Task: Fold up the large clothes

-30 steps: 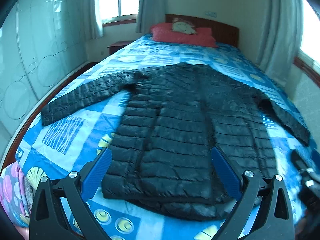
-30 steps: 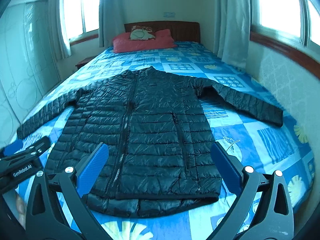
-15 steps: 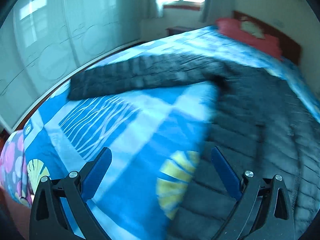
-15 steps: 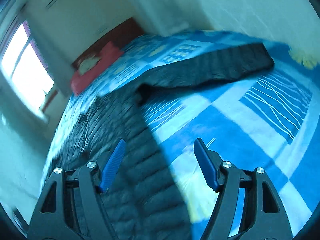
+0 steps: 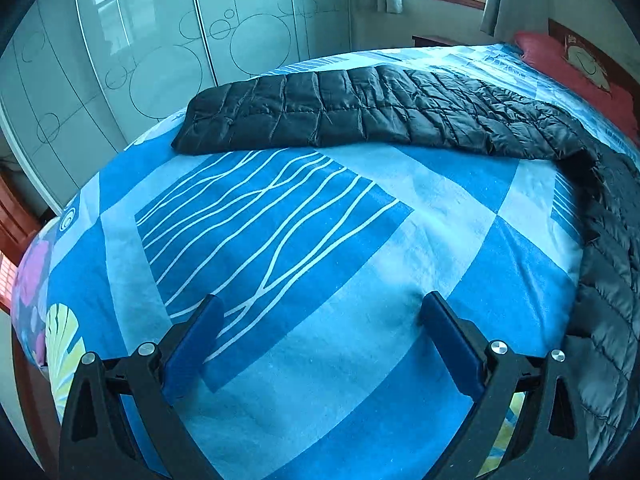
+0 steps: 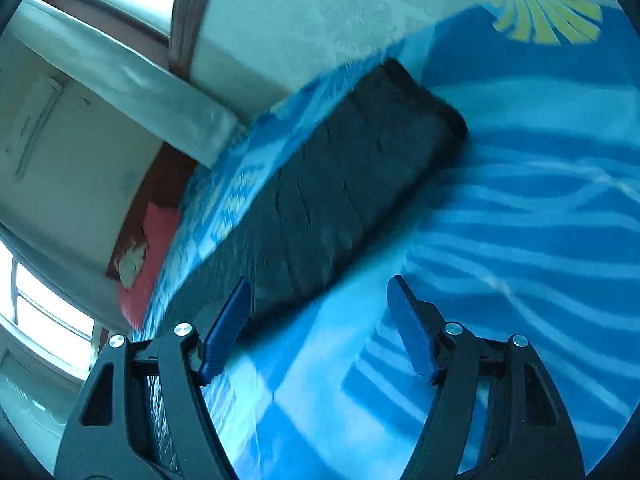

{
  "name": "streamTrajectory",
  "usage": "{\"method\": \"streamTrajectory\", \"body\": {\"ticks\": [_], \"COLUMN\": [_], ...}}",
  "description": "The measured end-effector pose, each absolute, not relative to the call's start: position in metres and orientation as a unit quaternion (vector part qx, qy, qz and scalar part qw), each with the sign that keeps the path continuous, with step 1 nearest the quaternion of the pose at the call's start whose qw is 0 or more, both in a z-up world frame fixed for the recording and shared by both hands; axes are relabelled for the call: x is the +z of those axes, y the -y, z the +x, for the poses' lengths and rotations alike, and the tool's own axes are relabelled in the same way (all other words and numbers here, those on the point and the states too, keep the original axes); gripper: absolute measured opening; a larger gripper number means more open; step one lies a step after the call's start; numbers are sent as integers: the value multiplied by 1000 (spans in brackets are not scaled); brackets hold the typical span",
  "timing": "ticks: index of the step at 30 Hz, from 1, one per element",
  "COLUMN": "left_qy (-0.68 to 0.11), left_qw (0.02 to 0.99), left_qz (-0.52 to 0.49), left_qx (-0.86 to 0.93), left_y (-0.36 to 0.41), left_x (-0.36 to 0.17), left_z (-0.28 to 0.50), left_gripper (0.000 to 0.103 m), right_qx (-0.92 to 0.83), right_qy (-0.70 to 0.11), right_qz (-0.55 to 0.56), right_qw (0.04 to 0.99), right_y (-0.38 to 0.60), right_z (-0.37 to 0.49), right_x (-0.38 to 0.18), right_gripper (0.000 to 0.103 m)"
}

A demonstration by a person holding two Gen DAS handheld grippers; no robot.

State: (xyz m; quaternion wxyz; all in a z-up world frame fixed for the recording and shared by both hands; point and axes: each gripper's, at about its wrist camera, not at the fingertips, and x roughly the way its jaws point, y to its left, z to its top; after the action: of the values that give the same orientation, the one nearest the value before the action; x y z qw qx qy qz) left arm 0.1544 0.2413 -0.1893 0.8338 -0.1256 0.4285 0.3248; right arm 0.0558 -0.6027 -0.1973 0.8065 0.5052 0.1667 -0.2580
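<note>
On the blue patchwork bedspread with its white wavy lines, a black quilted down coat lies spread flat, and each gripper faces one of its outstretched sleeves. From the left wrist view, the left sleeve stretches across the far side of the bed towards the mirrored wardrobe doors, its cuff at the left end; the coat's body runs down the right edge of the picture. The left gripper hangs over bare bedspread, well short of the sleeve, jaws wide and nothing between them.

The right wrist view is rolled and blurred. The right sleeve runs diagonally, its cuff pointing to the upper right near the pale wall. The right gripper has its jaws part open — they have just been closing from wider, with only bedspread between them — and its left finger sits just beside the sleeve's near edge, though I cannot tell whether it touches.

My reading: folding has not begun; this is the approach to the sleeves. Next, each gripper would need to advance to its cuff, get one finger under the puffy fabric and pinch — then carry the sleeve inward over the coat's body. The slick quilting may slip from a shallow bite.
</note>
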Motion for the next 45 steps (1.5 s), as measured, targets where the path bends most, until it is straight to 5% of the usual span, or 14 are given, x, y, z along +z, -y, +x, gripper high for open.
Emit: {"method": "streamTrajectory", "body": {"ticks": [12, 13, 16, 17, 31, 45], "left_qy": [-414, -414, -414, -414, -409, -401], "left_qw": [841, 840, 840, 840, 842, 846], "left_qz": [-137, -136, -132, -130, -127, -131], "left_qx": [322, 322, 325, 326, 328, 326], "left_y": [-245, -245, -244, -244, -244, -245], "left_x": [-196, -196, -195, -196, -197, -198], "left_z": [151, 152, 152, 152, 153, 151], "left_gripper": [99, 99, 99, 99, 99, 99], "right_qx": [-316, -323, -319, -317, -183, 37], "right_qy": [-113, -117, -136, -139, -173, -277], "right_qz": [481, 477, 482, 484, 164, 59], "right_qw": [810, 809, 805, 803, 954, 959], "right_y": [629, 630, 638, 640, 433, 147], "right_z": [68, 70, 75, 77, 197, 336], "right_x": [-202, -201, -207, -207, -73, -89], "right_gripper": [70, 65, 14, 12, 8, 8]}}
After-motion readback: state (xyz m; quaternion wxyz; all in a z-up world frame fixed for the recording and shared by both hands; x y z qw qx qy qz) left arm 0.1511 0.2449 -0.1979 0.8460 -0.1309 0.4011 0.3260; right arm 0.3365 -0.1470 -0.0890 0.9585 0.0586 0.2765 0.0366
